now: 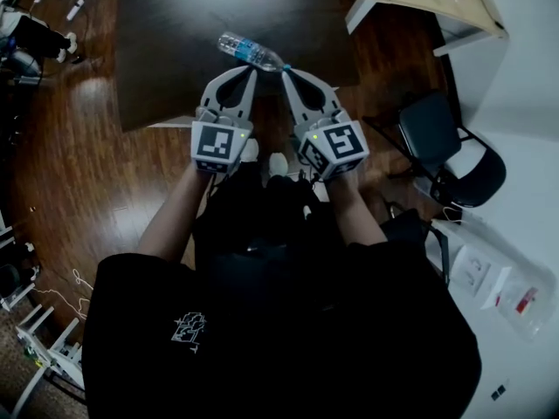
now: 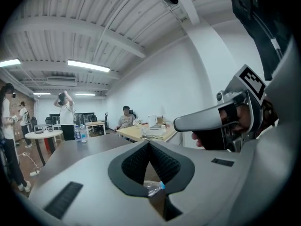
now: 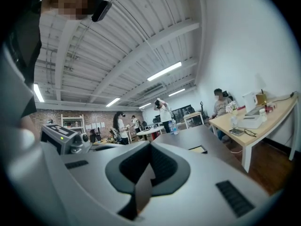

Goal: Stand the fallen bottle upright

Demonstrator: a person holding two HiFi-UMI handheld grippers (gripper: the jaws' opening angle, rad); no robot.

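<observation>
So the bottle (image 1: 251, 52) is lying on its side at the near edge of the table (image 1: 175, 42), about mid-way along that edge, cap (image 1: 282, 65) pointing off to the right. It's a clear plastic water bottle with a blue label (image 1: 247, 49). From the left gripper view you only get a sliver of it (image 2: 154, 188), down low behind the jaws.

Both grippers are poised over that same near edge. The left gripper (image 1: 249, 72) has its fingers pressed together with nothing between them, and the right gripper (image 1: 284, 72) looks the same in its own view: tips meeting, nothing held. Can't tell if either tip is touching the bottle, they're right next to it.

How I'd expect it to handle: thin-walled, so light and squishy, and it'll dent if you clamp hard. It's round and smooth too, so on that table edge it'll probably roll away from a nudge. Can't see how much water is in it, so the weight is a guess.

I'd open the jaws wide first, then take it across the body just below the shoulder, where the plastic should be stiffer than mid-label, and tip it up onto its base with a gentle squeeze, keeping it away from the table edge
</observation>
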